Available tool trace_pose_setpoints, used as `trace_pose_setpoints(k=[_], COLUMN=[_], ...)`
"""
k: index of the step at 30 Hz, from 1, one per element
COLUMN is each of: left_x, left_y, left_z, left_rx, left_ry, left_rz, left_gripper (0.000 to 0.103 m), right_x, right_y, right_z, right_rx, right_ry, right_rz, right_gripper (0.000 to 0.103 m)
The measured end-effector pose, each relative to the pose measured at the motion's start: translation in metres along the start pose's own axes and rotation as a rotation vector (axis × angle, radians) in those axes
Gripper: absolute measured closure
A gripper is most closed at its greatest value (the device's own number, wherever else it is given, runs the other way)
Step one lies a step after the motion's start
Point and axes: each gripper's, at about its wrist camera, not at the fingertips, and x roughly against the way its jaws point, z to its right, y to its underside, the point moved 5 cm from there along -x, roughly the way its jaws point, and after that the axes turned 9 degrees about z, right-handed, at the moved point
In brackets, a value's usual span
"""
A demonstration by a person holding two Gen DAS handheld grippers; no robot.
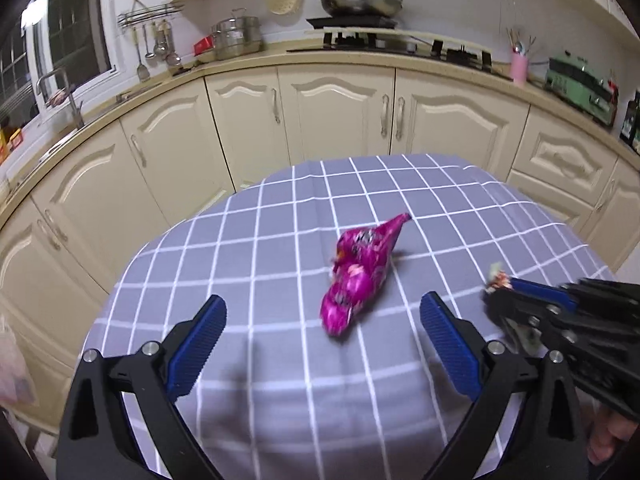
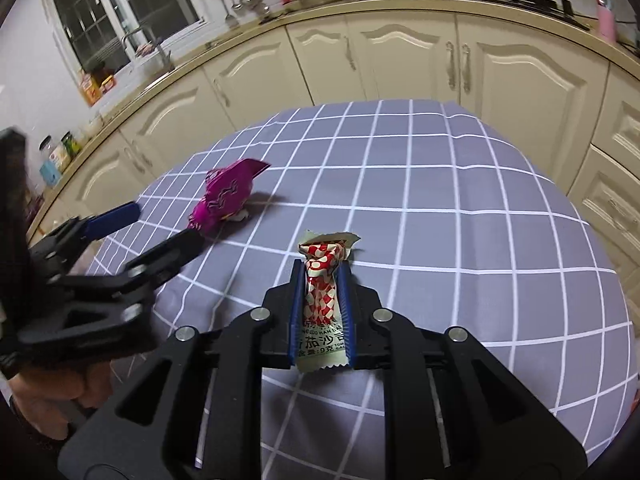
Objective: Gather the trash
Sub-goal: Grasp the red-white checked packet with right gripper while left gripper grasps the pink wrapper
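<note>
Grey checked tablecloth (image 2: 440,200) fronts cream kitchen cabinets (image 1: 340,112): nearest, the right gripper (image 2: 322,280) clamps a red-and-white sauce sachet (image 2: 322,292), seemingly for disposal, while the left gripper (image 1: 324,320), jaws wide apart, lines up on a crumpled magenta foil wrapper (image 1: 360,272) lying mid-table beyond.

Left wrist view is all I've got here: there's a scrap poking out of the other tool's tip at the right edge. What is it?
Observer: A small sauce packet, red-and-white checked on top, pale green below with printed text. The right gripper has its jaws shut on it.
Operator: Is the packet touching the table?
Observer: From the right wrist view it seems lifted off the checked tablecloth, though I can't be sure.
Operator: And my own jaws?
Observer: The left gripper is open, its tips close beside the pink wrapper, not gripping it.
</note>
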Motion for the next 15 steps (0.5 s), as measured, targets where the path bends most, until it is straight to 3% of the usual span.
trace_pose_setpoints(k=[4,6,7,8,15], left_x=[-0.022,-0.025,-0.027,-0.03,0.004], left_y=[-0.004,-0.006,-0.005,-0.002,0.016], left_z=[0.007,0.009,0.008,0.008,0.007], left_rx=[-0.015,0.019,0.038,0.055,0.088], left_ry=[0.032,0.095,0.119,0.132,0.142], left_rz=[-0.025,-0.026,-0.044,-0.062,-0.022], left_gripper=[0.008,0.035,0.065,0.071,0.072], right_x=[0.001,0.001,0.001,0.001,0.006], right_y=[-0.001,-0.002,-0.002,-0.002,-0.004], right_z=[0.002,0.002,0.002,0.002,0.007], right_rx=[-0.009,-0.015,-0.016,-0.015,-0.04], right_ry=[-0.002,-0.007,-0.008,-0.007,-0.03], right_rz=[0.006,0.006,0.007,0.01,0.035], right_gripper=[0.086,0.086,0.086,0.086,0.086])
